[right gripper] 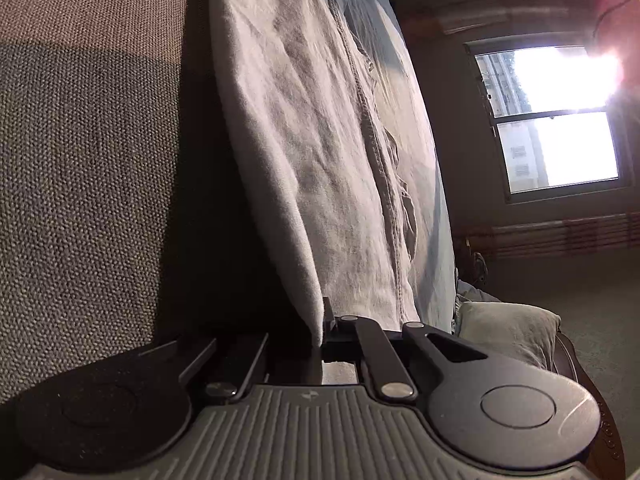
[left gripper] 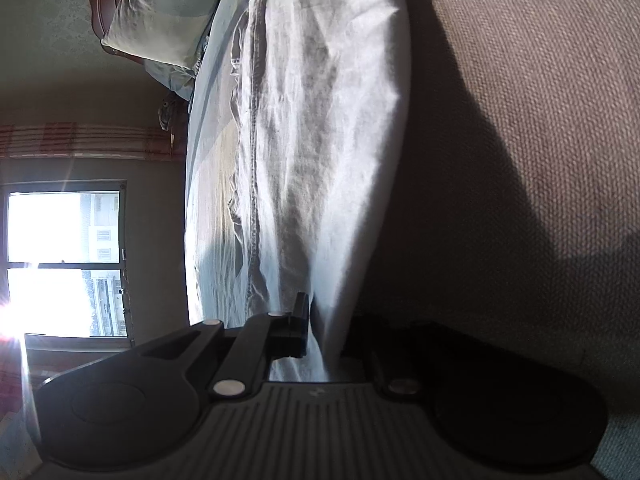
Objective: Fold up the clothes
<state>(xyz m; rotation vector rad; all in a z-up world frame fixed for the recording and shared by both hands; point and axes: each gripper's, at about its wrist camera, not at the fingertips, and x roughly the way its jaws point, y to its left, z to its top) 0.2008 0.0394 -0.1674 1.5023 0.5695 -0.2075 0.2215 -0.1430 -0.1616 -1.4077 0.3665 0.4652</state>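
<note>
Garment (left gripper: 312, 128) edge pinched in left hand-held gripper (left gripper: 320, 332) and right hand-held gripper (right gripper: 320, 332)

Bed (left gripper: 208, 184) with pale blue sheet; white garment (left gripper: 320, 140) spread on it, pillow (left gripper: 168, 12) at head end. Brown woven mat (left gripper: 540, 120) beside garment.

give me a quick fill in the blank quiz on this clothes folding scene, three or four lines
1. The left gripper is ____ on the edge of the pale grey-white wrinkled cotton garment.
2. The right gripper grips the same ____.
3. Sunlight glares through the ____ in the room's far wall.
4. The garment lies on a coarse brown woven ____ surface.

Missing words: shut; garment; window; fabric
</note>
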